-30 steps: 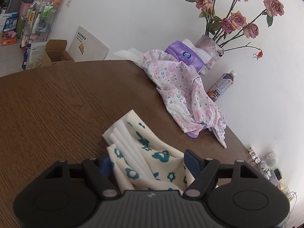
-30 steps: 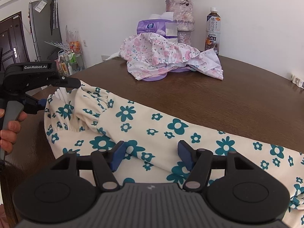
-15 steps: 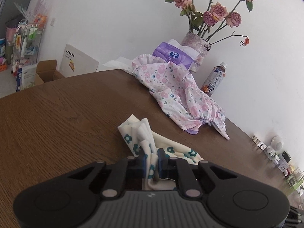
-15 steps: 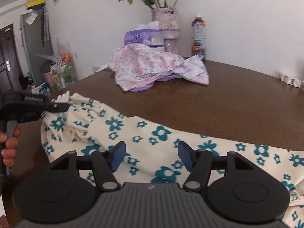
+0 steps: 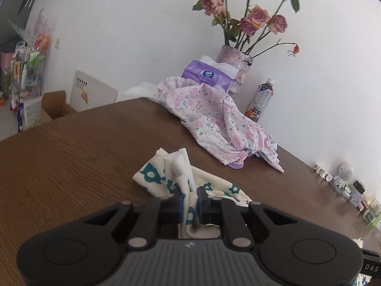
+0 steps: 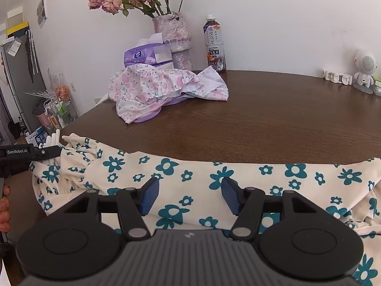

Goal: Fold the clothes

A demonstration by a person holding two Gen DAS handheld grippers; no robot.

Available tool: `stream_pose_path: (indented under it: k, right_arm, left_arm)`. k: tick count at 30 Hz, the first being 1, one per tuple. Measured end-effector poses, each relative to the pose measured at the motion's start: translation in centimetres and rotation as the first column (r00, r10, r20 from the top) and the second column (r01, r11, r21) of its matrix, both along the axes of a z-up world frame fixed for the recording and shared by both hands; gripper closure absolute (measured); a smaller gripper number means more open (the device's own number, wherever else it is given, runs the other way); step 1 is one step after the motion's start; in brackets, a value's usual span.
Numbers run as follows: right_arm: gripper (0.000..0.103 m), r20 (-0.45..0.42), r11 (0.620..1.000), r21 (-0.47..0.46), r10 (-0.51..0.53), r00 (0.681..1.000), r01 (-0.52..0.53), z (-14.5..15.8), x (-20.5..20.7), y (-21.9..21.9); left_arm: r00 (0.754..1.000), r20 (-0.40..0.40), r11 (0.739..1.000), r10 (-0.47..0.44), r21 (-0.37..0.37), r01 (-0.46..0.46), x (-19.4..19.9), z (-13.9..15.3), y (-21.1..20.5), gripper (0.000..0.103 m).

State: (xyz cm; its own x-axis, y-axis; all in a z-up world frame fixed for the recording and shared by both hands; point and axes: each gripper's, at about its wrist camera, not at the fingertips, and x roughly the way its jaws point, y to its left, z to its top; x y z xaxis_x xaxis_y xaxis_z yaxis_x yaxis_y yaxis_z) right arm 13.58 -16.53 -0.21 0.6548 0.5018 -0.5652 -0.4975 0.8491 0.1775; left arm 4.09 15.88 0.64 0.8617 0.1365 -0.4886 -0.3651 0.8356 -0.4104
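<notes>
We have the cream garment with teal flowers (image 6: 214, 174) stretched across the near edge of the worktop (image 6: 273, 124), and our two tools are working it at different spots. The left gripper (image 5: 190, 205) has its jaws clenched on a bunched end of this cloth; the gathered fabric pokes out just ahead of the jaws and a fold trails off to their right. In the right wrist view we see that same tool at the far left, gripping the ruffled end, with a hand (image 6: 4, 207) on its handle.

The right gripper (image 6: 190, 196) hangs over the middle of the garment with its jaws spread wide and nothing between them; the flowered cloth lies directly beneath and ahead of them.

Well beyond both sets of jaws, a pink floral garment (image 6: 162, 88) lies heaped on the worktop. Behind it, near the wall, stand a purple tissue pack (image 6: 147, 56), a vase of roses (image 6: 175, 40) and a drink bottle (image 6: 214, 45).
</notes>
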Motion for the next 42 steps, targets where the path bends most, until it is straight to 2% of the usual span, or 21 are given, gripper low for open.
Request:
stream_pose_path:
  k: [3, 5, 9, 13, 15, 16, 17, 18, 21, 25, 27, 30, 32, 34, 35, 36, 37, 39, 40, 41, 42]
  right_arm:
    - [0.043, 0.005, 1.0, 0.001, 0.003, 1.0, -0.003, 0.0, -0.1, 0.0]
    - [0.043, 0.009, 1.0, 0.003, -0.002, 1.0, 0.002, 0.1, -0.1, -0.2]
    - [0.043, 0.017, 0.999, 0.015, -0.036, 0.999, 0.036, 0.4, 0.0, -1.0]
    - [0.043, 0.0, 0.996, 0.035, -0.084, 0.996, 0.084, 0.2, 0.4, -2.4]
    - [0.043, -0.009, 0.993, 0.045, -0.106, 0.994, 0.107, 0.1, 0.5, -3.0]
    - [0.043, -0.012, 0.992, 0.05, -0.114, 0.993, 0.114, 0.0, 0.6, -3.3]
    - [0.043, -0.013, 0.991, 0.053, -0.119, 0.993, 0.12, 0.0, 0.6, -3.4]
    - [0.042, -0.014, 0.991, 0.056, -0.124, 0.992, 0.124, -0.1, 0.6, -3.6]
    - [0.042, -0.015, 0.989, 0.061, -0.131, 0.991, 0.132, -0.1, 0.6, -3.9]
    - [0.043, -0.01, 0.986, 0.074, -0.147, 0.989, 0.147, 0.0, 0.4, -4.7]
    - [0.042, -0.009, 0.984, 0.083, -0.16, 0.987, 0.161, 0.1, 0.3, -5.2]
    - [0.042, -0.007, 0.979, 0.098, -0.177, 0.984, 0.176, 0.1, 0.2, -6.0]
    - [0.042, -0.002, 0.977, 0.107, -0.184, 0.983, 0.183, 0.2, 0.0, -6.5]
    - [0.042, 0.003, 0.976, 0.116, -0.187, 0.982, 0.185, 0.3, -0.2, -6.8]
    - [0.042, 0.006, 0.975, 0.121, -0.188, 0.982, 0.186, 0.4, -0.2, -7.0]
    - [0.042, 0.008, 0.974, 0.127, -0.19, 0.982, 0.187, 0.4, -0.3, -7.2]
    - [0.042, 0.008, 0.973, 0.132, -0.191, 0.981, 0.189, 0.4, -0.4, -7.4]
    - [0.042, 0.01, 0.972, 0.142, -0.192, 0.981, 0.188, 0.5, -0.6, -7.6]
    - [0.042, 0.012, 0.971, 0.146, -0.19, 0.982, 0.187, 0.5, -0.7, -7.7]
    - [0.042, 0.016, 0.972, 0.149, -0.189, 0.982, 0.185, 0.6, -0.8, -7.7]
    - [0.042, 0.019, 0.972, 0.151, -0.188, 0.982, 0.183, 0.6, -0.9, -7.7]
  left_arm:
    - [0.999, -0.027, 0.996, 0.036, -0.078, -0.038, -0.1, -0.4, 1.0, 0.08]
    - [0.997, -0.056, 0.993, 0.054, -0.102, -0.06, -0.1, -0.6, 1.2, 0.065]
    - [0.998, -0.027, 0.981, 0.053, -0.184, -0.057, 0.0, -0.9, 1.5, 0.056]
    - [0.999, -0.017, 0.977, 0.045, -0.206, -0.047, 0.6, -1.2, 1.8, 0.058]
    - [0.999, -0.022, 0.977, 0.031, -0.209, -0.035, 0.8, -1.4, 1.9, 0.069]
    - [0.999, -0.024, 0.977, 0.024, -0.21, -0.029, 0.9, -1.6, 2.0, 0.083]
    - [1.0, -0.026, 0.977, 0.018, -0.212, -0.023, 1.1, -1.7, 2.0, 0.09]
    - [1.0, -0.023, 0.979, 0.011, -0.205, -0.015, 1.1, -1.8, 2.0, 0.091]
    - [1.0, -0.014, 0.991, -0.008, -0.137, 0.006, 1.1, -1.4, 1.3, 0.095]
    - [0.999, 0.018, 0.999, -0.034, 0.01, 0.034, 0.6, -0.1, -0.3, 0.095]
    - [0.998, 0.035, 0.994, -0.056, 0.094, 0.052, 0.4, 0.7, -1.3, 0.095]
    - [0.994, 0.055, 0.965, -0.098, 0.25, 0.082, 0.0, 2.1, -3.3, 0.095]
    - [0.989, 0.064, 0.927, -0.137, 0.36, 0.105, -0.2, 3.1, -4.9, 0.095]
    - [0.98, 0.061, 0.86, -0.188, 0.492, 0.134, -0.5, 4.0, -6.9, 0.095]
    - [0.974, 0.05, 0.813, -0.22, 0.561, 0.155, -0.6, 4.4, -8.1, 0.095]
    - [0.967, 0.036, 0.76, -0.251, 0.626, 0.174, -0.7, 4.7, -9.3, 0.095]
    - [0.957, 0.014, 0.69, -0.29, 0.695, 0.199, -0.9, 4.9, -10.7, 0.095]
    - [0.937, -0.044, 0.54, -0.347, 0.807, 0.238, -0.9, 5.0, -13.3, 0.095]
    - [0.922, -0.078, 0.456, -0.38, 0.851, 0.26, -1.1, 4.8, -14.7, 0.095]
    - [0.906, -0.108, 0.389, -0.409, 0.877, 0.28, -1.2, 4.6, -15.9, 0.095]
    - [0.893, -0.14, 0.342, -0.428, 0.889, 0.303, -1.2, 4.4, -16.8, 0.095]
